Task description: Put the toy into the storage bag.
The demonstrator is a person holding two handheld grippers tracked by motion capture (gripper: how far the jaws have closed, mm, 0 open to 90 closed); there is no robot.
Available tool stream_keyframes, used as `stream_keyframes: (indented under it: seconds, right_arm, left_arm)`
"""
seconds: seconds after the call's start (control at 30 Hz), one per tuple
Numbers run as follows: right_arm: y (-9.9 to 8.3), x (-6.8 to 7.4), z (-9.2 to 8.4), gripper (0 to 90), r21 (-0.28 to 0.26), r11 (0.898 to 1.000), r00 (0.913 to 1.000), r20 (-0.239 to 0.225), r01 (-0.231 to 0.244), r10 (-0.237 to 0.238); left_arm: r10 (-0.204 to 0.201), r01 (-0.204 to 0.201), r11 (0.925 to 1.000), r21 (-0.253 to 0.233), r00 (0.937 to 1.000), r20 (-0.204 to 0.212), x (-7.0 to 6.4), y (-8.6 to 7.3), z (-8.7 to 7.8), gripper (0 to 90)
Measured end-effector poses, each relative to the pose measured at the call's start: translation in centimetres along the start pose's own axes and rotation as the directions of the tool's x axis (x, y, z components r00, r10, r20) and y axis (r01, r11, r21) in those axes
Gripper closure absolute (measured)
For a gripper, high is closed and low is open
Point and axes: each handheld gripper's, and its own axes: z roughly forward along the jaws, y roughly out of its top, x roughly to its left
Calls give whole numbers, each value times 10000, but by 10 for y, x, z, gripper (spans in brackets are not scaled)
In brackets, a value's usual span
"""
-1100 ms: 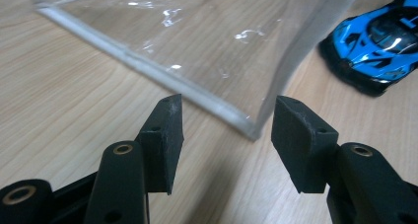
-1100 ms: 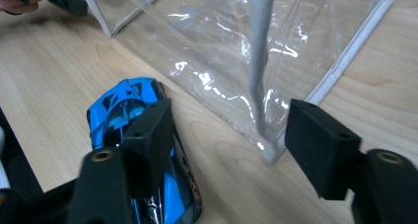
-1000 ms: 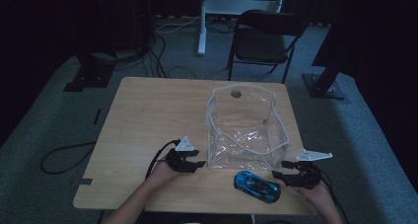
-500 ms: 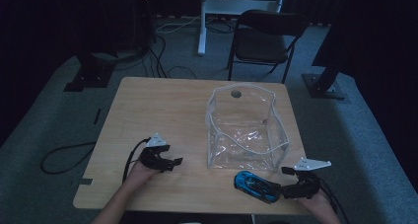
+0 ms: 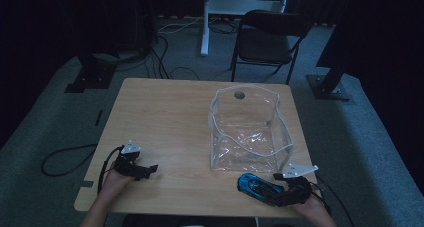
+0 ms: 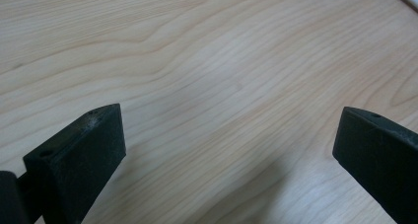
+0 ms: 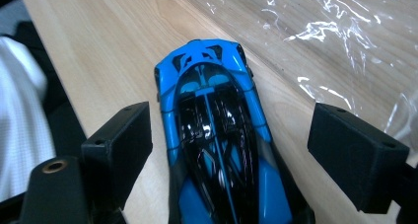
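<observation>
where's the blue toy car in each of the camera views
High view: blue toy car at bottom right, near the table's front edge, before the clear bag.
Right gripper view: centre, between the open jaws.
Left gripper view: bare wooden table there, no car.
Shared landmark: the clear bag beside the car.

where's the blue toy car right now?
High view: blue toy car on the table's near right edge, in front of the clear bag, between the open right gripper jaws.

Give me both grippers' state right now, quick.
Left gripper: open, nothing between the jaws, over bare table.
Right gripper: open, jaws astride the blue toy car, not pressing it.
</observation>
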Motion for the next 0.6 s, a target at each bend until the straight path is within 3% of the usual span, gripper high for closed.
stream_keyframes:
  seconds: [0.17, 0.27, 0.3, 0.43, 0.6]
  right_arm:
    - [9, 5, 13, 164, 469, 9981, 9991, 155, 396, -404]
    - [13, 6, 18, 164, 667, 9959, 9977, 263, 605, -623]
    - [15, 8, 21, 164, 686, 9948, 9963, 381, 748, -775]
    - [20, 12, 34, 164, 1198, 9857, 9919, 329, 1183, -1230]
    - [20, 14, 40, 159, 1497, 9818, 9913, 431, 1165, -1242]
  left_arm:
    - [206, -206, 9998, 15, 9987, -464, 3, -8, -5, 2]
    - [267, -291, 9990, -349, 9973, -683, 3, -13, -6, 2]
    - [359, -375, 9991, -174, 9956, -870, 3, -16, -6, 2]
    - [333, -320, 9993, 170, 9958, -855, 7, -21, -7, 2]
    - [138, -123, 9998, 149, 9945, -1043, 13, -25, -11, 2]
